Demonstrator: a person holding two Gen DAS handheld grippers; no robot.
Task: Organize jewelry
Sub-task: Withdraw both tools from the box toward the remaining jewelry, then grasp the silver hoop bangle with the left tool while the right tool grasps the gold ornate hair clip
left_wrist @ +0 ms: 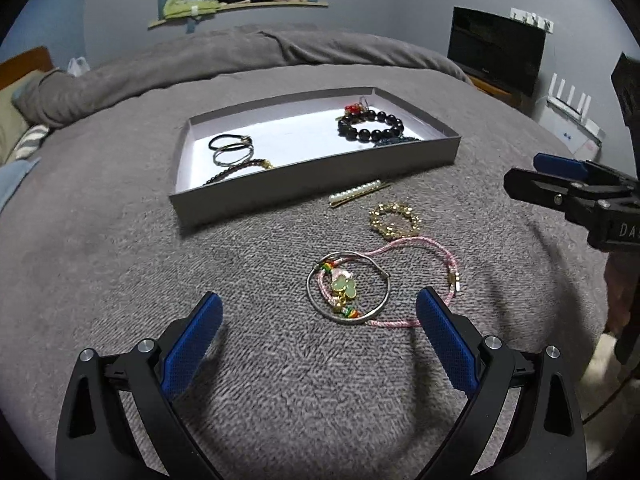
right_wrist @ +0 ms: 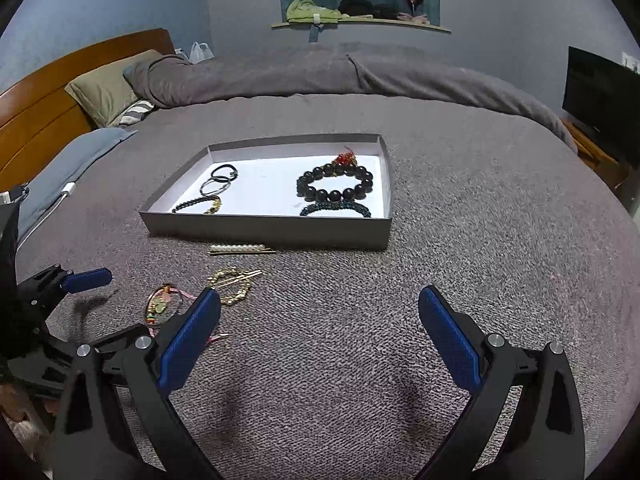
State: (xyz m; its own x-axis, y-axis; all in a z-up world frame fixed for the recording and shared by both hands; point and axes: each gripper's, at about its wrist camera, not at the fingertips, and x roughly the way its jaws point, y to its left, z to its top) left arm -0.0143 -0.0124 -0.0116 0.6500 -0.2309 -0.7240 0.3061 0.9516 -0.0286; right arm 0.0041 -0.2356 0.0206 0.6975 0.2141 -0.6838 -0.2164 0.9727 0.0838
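1. The left gripper (left_wrist: 320, 312) is held with fingers spread wide and nothing between them, just before the silver bangle (left_wrist: 348, 289) and pink cord bracelet (left_wrist: 416, 280).
2. Five pieces are already laid in the grey tray (left_wrist: 304, 188); a judged halfway point.
3. The pearl hairpin (left_wrist: 356, 195) and gold bead bracelet (left_wrist: 395, 221) are left on the blanket (left_wrist: 160, 280).
4. The right gripper (right_wrist: 320, 316) is likewise spread wide and unloaded.

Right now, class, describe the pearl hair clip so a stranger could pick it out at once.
Find the grey tray on the grey blanket. Just outside its near wall lies the pearl hair clip, ahead of the gold bead bracelet. It alone is straight: a gold bar carrying a row of white pearls.
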